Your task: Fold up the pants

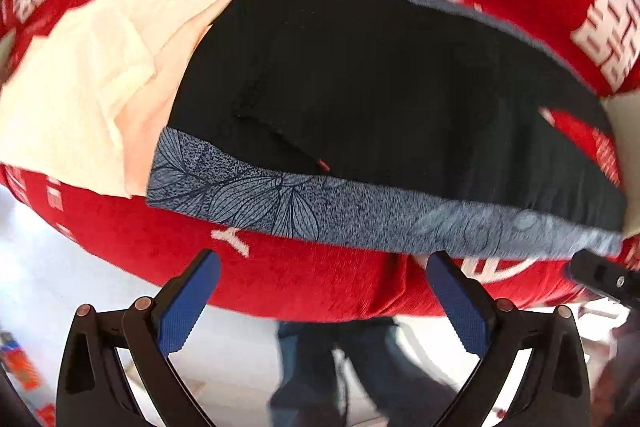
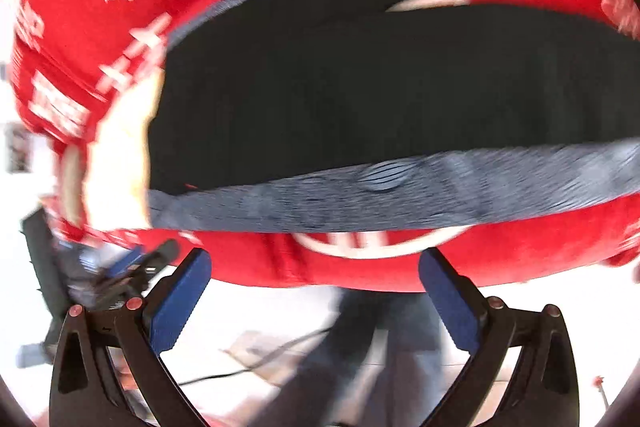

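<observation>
Honestly, the main worry is the near edge: the pants [image 1: 380, 99] lie flat on the worktop [image 1: 304, 275], which is draped in a plush red cloth with pale woven characters, and their blue-grey side band [image 1: 280, 203] runs close to where that cloth curves over the front edge. If I pinch too deep with either gripper I expect to catch the red cloth together with the band and drag the whole cover when I lift; if I pinch too shallow, the thin fabric may slip off the pads. My left gripper [image 1: 324, 291] hangs with its jaws spread wide and nothing between them, just short of the band, and my right gripper [image 2: 316, 287] is likewise spread and empty, below the same band [image 2: 380, 195] as seen from the right wrist. That right view is smeared, so I cannot judge how far its tips are from the pants [image 2: 360, 99], and a grab made on such a blurred read could land on the cloth alone. The pants look like a soft matte black knit with a printed leaf pattern on the band; a second band edges the far side. A pale cream fabric [image 1: 92, 91] lies touching the left end of the pants, creased and light, and it could be swept along in a fold. The blue pads [image 1: 184, 307] are ribbed, which should help hold limp material.
</observation>
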The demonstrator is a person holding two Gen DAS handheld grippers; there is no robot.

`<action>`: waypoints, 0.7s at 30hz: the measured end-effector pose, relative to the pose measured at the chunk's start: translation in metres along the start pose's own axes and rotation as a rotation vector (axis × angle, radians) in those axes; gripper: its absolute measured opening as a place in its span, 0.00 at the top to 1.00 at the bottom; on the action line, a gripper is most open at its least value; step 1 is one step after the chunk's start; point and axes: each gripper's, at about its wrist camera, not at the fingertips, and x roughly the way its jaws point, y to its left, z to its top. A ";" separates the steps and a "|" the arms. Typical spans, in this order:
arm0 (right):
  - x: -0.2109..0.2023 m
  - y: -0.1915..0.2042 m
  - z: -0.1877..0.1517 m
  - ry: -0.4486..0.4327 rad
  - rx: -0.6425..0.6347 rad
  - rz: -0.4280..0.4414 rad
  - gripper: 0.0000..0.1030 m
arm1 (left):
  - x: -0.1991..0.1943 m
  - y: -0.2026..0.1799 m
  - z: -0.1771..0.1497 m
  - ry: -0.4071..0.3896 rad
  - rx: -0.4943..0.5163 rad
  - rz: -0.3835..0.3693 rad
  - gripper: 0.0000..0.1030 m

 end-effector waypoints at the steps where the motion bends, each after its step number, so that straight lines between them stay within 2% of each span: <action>1: 0.008 -0.005 -0.003 0.004 0.038 0.077 0.00 | 0.003 0.007 0.000 -0.004 -0.024 -0.033 0.00; 4: 0.032 -0.015 -0.012 0.019 0.113 0.240 0.00 | 0.013 0.029 -0.004 -0.020 -0.089 -0.138 0.00; 5: 0.042 -0.017 -0.015 0.024 0.128 0.267 0.01 | 0.015 0.032 -0.004 -0.018 -0.100 -0.163 0.02; 6: 0.052 -0.020 -0.018 0.026 0.141 0.298 0.07 | 0.019 0.036 -0.005 -0.016 -0.110 -0.186 0.12; 7: 0.062 -0.023 -0.021 0.025 0.152 0.322 0.17 | 0.026 0.040 -0.007 -0.004 -0.112 -0.211 0.16; 8: 0.069 -0.026 -0.024 0.023 0.163 0.339 0.22 | 0.030 0.042 -0.008 0.007 -0.111 -0.226 0.20; 10: 0.085 -0.034 -0.028 0.022 0.193 0.379 0.29 | 0.038 0.044 -0.011 0.018 -0.103 -0.246 0.20; 13: 0.101 -0.042 -0.032 -0.002 0.217 0.442 0.31 | 0.044 0.047 -0.013 0.028 -0.111 -0.301 0.20; 17: 0.103 -0.050 -0.029 -0.071 0.249 0.521 0.31 | 0.047 0.051 -0.013 0.036 -0.146 -0.366 0.20; 21: 0.114 -0.053 -0.025 -0.113 0.307 0.588 0.32 | 0.051 0.048 -0.014 0.059 -0.147 -0.399 0.20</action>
